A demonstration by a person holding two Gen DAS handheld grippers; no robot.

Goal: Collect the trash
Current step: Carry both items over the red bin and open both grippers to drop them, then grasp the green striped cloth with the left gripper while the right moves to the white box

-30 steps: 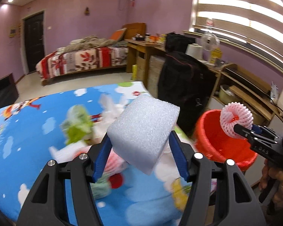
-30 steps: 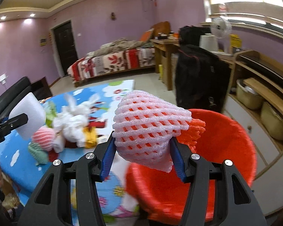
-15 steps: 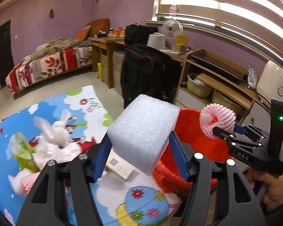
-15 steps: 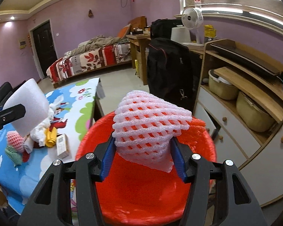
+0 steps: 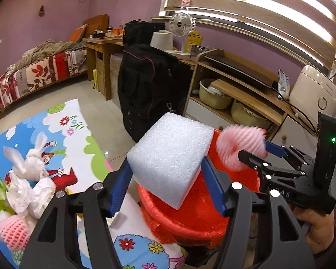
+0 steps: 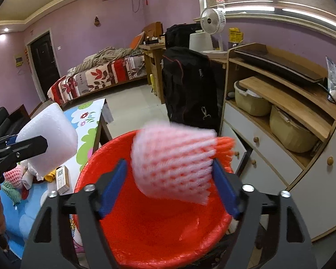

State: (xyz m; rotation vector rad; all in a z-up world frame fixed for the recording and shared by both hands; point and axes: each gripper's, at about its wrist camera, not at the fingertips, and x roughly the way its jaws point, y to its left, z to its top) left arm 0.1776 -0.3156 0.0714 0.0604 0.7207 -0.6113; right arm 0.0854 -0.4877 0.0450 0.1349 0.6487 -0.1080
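Note:
My left gripper (image 5: 165,168) is shut on a white foam block (image 5: 170,159), which hangs over the near rim of the red bin (image 5: 190,219) lined with a red bag. From the right wrist view the same block (image 6: 49,139) shows at the left, beside the bin (image 6: 145,235). My right gripper (image 6: 169,168) is above the bin's middle and its jaws are opening. A pink foam fruit net (image 6: 174,161) sits blurred between them, with a gap at the left pad. In the left wrist view that net (image 5: 239,145) and the right gripper (image 5: 255,150) are just right of the block.
A table with a cartoon cloth (image 5: 56,134) lies left of the bin and carries crumpled white tissue (image 5: 26,179), another pink net (image 5: 13,233) and a small box (image 6: 62,177). A black bag (image 5: 150,85) and a wooden shelf unit (image 6: 280,94) stand behind the bin.
Both grippers swung from the table over the red bin. The right jaws widened and the pink net went blurred and loose between them. The left still grips the foam block.

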